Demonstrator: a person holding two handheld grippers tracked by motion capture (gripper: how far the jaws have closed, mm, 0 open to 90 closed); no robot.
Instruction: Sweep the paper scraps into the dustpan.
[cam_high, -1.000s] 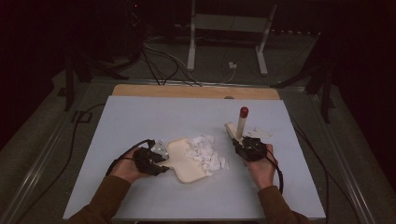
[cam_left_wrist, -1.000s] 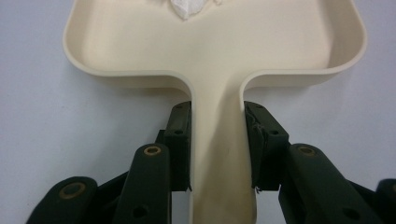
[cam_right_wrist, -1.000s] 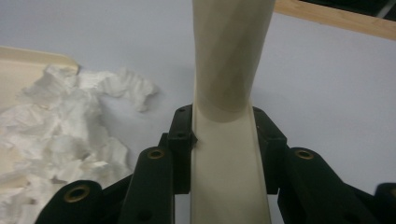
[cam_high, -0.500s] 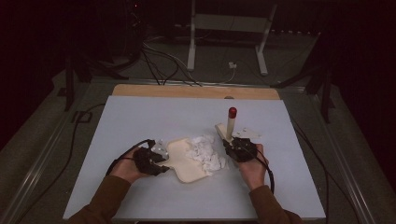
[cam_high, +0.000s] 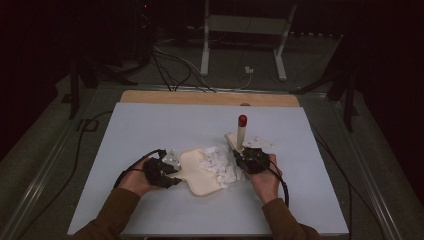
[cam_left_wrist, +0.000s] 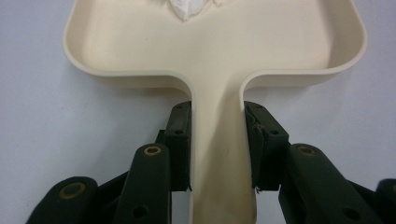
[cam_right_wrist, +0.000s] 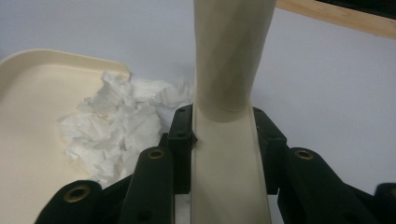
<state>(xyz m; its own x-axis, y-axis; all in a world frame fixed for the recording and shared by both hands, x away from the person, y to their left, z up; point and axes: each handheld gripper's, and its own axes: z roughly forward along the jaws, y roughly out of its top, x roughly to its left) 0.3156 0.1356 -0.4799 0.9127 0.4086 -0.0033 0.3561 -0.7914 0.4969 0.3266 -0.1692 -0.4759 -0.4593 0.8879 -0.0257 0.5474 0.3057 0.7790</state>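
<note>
A cream dustpan (cam_high: 197, 176) lies flat on the table, its pan (cam_left_wrist: 215, 42) facing away from my left gripper. My left gripper (cam_high: 172, 172) (cam_left_wrist: 217, 112) is shut on the dustpan's handle (cam_left_wrist: 218, 154). Crumpled white paper (cam_high: 220, 165) (cam_right_wrist: 116, 126) is heaped at the pan's right edge (cam_right_wrist: 32, 102), partly on it. My right gripper (cam_high: 242, 156) (cam_right_wrist: 223, 121) is shut on a cream brush handle (cam_right_wrist: 231, 56) that rises to a red tip (cam_high: 242, 120). The brush's lower end is hidden behind the gripper, right beside the paper.
A pale grey sheet (cam_high: 150, 125) covers the table, with a wooden strip (cam_high: 210, 97) along the far edge. Cables (cam_high: 80, 150) trail off the left side. A white stand's legs (cam_high: 205, 50) and more cables lie on the dark floor beyond.
My right gripper has carried the brush to the left, up against the paper heap. The left gripper and the dustpan have stayed put.
</note>
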